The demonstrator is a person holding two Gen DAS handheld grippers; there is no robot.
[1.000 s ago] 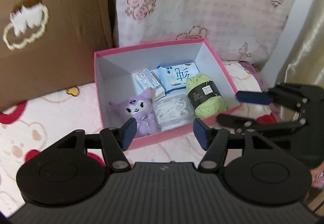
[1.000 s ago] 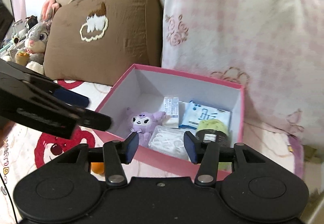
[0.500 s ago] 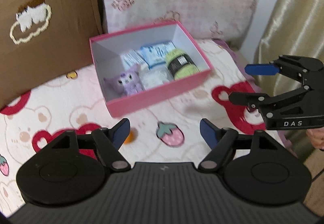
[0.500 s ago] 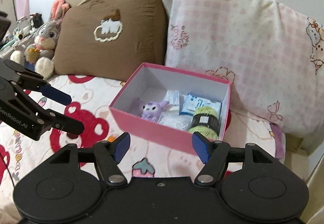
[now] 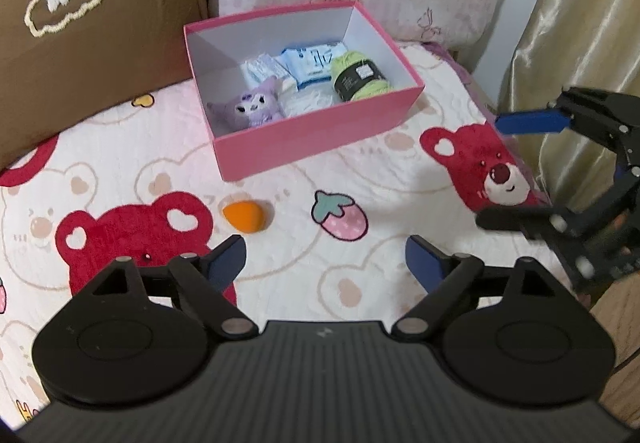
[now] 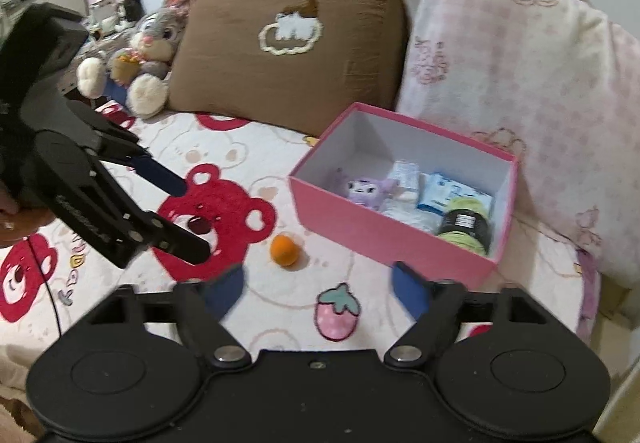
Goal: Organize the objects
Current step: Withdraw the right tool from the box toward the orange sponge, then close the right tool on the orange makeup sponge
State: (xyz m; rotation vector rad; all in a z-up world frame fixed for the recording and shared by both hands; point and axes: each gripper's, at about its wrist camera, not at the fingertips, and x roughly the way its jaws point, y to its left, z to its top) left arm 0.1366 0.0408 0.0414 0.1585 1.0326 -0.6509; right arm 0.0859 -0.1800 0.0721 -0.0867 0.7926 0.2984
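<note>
A pink box point(image 5: 320, 139) point(image 6: 384, 231) sits on the bed near the pillows. It holds a purple plush point(image 5: 256, 109) point(image 6: 366, 189), green yarn point(image 5: 360, 77) point(image 6: 466, 229), blue and white packets point(image 5: 312, 63) point(image 6: 442, 191) and a clear bag of white picks point(image 5: 308, 103). An orange teardrop sponge point(image 5: 242, 215) point(image 6: 284, 250) lies on the sheet in front of the box. My left gripper point(image 5: 325, 263) point(image 6: 186, 211) is open and empty, held above the sheet near the sponge. My right gripper point(image 6: 318, 289) point(image 5: 496, 171) is open and empty, to the right.
A brown pillow point(image 6: 288, 43) and a pink checked pillow point(image 6: 504, 63) lean against the headboard behind the box. A grey bunny plush point(image 6: 148, 51) sits at the far left. A gold curtain point(image 5: 580, 23) hangs past the bed's right edge.
Both grippers have pulled back and up from the box and opened wider. The orange sponge on the sheet has come into view.
</note>
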